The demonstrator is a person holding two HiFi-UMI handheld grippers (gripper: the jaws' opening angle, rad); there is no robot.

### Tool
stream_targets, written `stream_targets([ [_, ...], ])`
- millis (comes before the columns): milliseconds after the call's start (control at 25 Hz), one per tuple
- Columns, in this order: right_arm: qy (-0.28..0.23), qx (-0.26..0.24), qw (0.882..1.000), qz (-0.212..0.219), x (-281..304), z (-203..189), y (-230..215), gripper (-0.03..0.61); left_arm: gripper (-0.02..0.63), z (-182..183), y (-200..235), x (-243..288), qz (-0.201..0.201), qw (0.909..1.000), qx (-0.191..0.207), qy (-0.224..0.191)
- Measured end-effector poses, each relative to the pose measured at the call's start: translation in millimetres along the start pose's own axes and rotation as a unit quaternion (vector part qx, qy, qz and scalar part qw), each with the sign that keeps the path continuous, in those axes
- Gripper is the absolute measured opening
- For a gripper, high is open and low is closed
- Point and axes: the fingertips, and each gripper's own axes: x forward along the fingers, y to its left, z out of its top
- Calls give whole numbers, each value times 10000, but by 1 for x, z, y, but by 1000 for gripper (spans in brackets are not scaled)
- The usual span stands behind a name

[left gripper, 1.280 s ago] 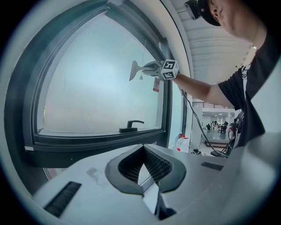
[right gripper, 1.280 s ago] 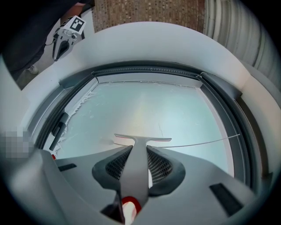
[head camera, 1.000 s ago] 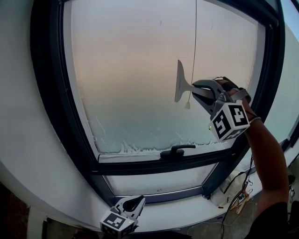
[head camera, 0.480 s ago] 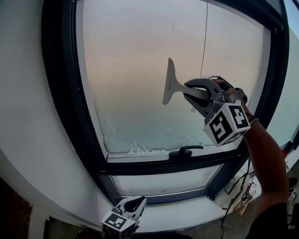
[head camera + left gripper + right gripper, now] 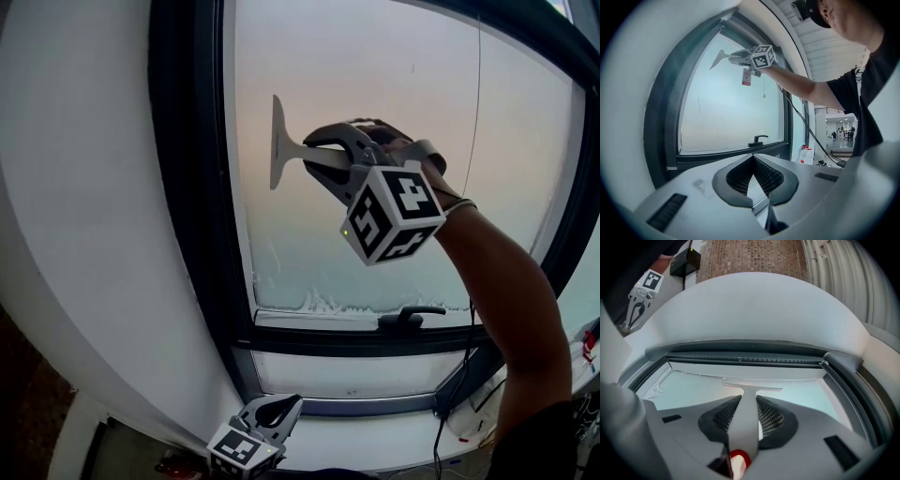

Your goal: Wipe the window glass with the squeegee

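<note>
The grey squeegee [image 5: 278, 142] stands with its blade upright against the frosted window glass [image 5: 394, 112], close to the dark left frame [image 5: 192, 187]. My right gripper [image 5: 321, 157] is shut on the squeegee's handle, with a bare forearm behind it. In the right gripper view the handle [image 5: 747, 420] runs between the jaws of the right gripper [image 5: 749, 401], and the blade [image 5: 752, 388] lies across the glass near the frame. My left gripper [image 5: 274, 413] hangs low by the sill, shut and empty; the left gripper [image 5: 752, 159] looks up at the squeegee [image 5: 721, 56].
A black window handle [image 5: 412, 316] sits on the lower sash. A thin pull cord [image 5: 474, 112] hangs before the glass. The white sill [image 5: 375, 441] runs below, with cables [image 5: 450, 422] at its right. A white bottle [image 5: 805, 155] stands on the floor.
My right gripper has carried the squeegee leftward across the glass, from near the pull cord to the left frame. The left gripper has stayed low by the sill.
</note>
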Motion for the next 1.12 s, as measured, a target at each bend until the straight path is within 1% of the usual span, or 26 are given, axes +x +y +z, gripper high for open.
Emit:
stream_targets([
  [80,-78,-69,9999,-11,21,12,-7,87,0,0,5,-7,96,9999,-85,-20],
  [200,-178,-107,9998,-8,42,22,-18,87,0,0,9,-15,208,9997,-113,-52],
  [400,-228,-146,9996,-64,56,23,-34,87,0,-7,16,-24,421,9989,-202,-108],
  [520,-196,-264,9994,-58,59,22,-42,87,0,-10,18,-25,484,9984,-244,-140],
  [680,-191,-411,9990,36,61,25,-46,87,0,-12,16,-24,502,9982,-286,-166],
  [840,-187,-410,9990,66,58,22,-46,87,0,-13,12,-19,483,9982,-295,-173],
  [1120,-87,-336,9994,69,40,1,-45,87,0,-13,3,-9,369,9989,-274,-125],
])
